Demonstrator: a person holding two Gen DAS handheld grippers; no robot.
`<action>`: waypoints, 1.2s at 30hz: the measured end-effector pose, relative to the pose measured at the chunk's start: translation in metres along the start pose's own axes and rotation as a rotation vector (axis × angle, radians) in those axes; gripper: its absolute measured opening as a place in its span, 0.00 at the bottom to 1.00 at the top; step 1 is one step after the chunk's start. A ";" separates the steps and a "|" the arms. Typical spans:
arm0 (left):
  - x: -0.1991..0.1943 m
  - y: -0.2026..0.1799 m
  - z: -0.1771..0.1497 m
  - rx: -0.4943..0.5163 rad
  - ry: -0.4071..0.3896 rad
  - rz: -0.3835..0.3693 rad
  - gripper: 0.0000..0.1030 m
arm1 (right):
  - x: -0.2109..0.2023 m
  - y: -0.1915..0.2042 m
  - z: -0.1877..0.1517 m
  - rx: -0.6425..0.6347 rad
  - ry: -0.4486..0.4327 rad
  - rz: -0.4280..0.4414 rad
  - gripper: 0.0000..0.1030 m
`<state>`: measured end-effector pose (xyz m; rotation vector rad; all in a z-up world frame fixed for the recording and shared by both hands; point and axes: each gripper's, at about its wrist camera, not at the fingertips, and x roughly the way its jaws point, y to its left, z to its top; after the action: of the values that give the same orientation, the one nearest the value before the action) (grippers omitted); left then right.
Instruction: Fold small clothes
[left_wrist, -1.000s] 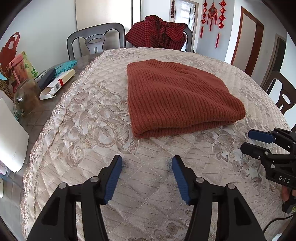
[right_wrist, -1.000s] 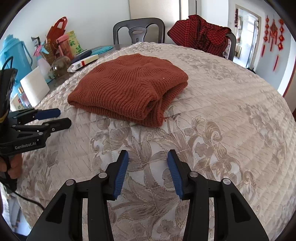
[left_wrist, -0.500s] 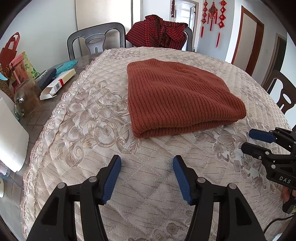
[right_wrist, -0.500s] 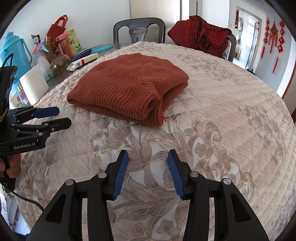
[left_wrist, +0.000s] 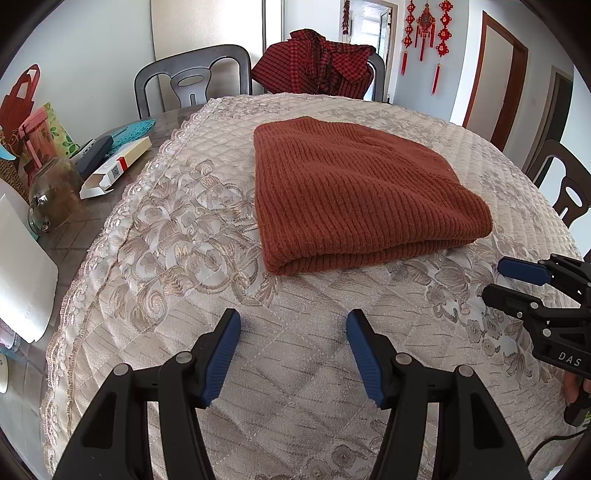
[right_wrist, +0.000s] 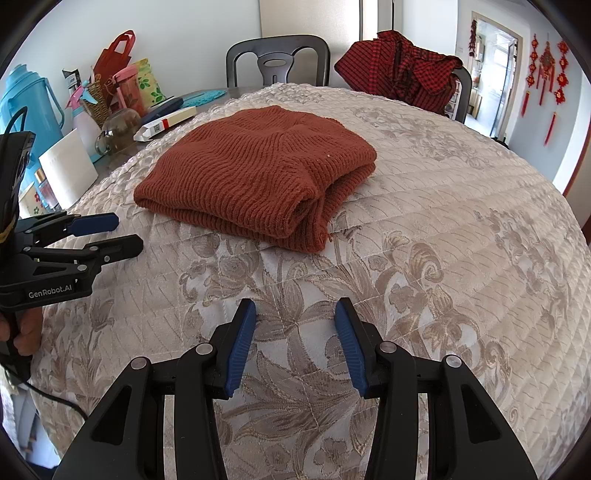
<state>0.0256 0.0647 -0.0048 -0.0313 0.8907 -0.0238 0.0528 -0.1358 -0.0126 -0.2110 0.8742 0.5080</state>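
Both my grippers (left_wrist: 293, 325) (right_wrist: 295, 314) hang open, empty; only the right view shows the folded sweater's (right_wrist: 258, 177) layered edges.

Bench (left_wrist: 122, 236) in front of me, round, dark top, mostly under quilted beige floral cover (left_wrist: 303, 369) with lace edge. Folded rust knit sweater (left_wrist: 351, 192) lies on cover, centre to far side. Bare strip at left carries white carton (left_wrist: 114, 168), dark case (left_wrist: 92, 153), teal mat (left_wrist: 133, 129), glass jar (left_wrist: 53, 195), white paper roll (left_wrist: 22, 280).
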 end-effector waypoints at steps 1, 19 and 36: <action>0.000 0.000 0.000 0.000 0.000 0.000 0.61 | 0.000 0.000 0.000 0.000 0.000 0.000 0.44; 0.000 0.001 0.000 -0.003 0.001 0.004 0.61 | 0.000 0.000 0.000 0.000 0.000 0.000 0.45; 0.000 0.001 -0.001 -0.012 0.002 -0.006 0.64 | 0.000 -0.001 0.000 0.000 0.000 0.001 0.45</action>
<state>0.0247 0.0656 -0.0050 -0.0450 0.8927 -0.0244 0.0531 -0.1363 -0.0124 -0.2104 0.8745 0.5084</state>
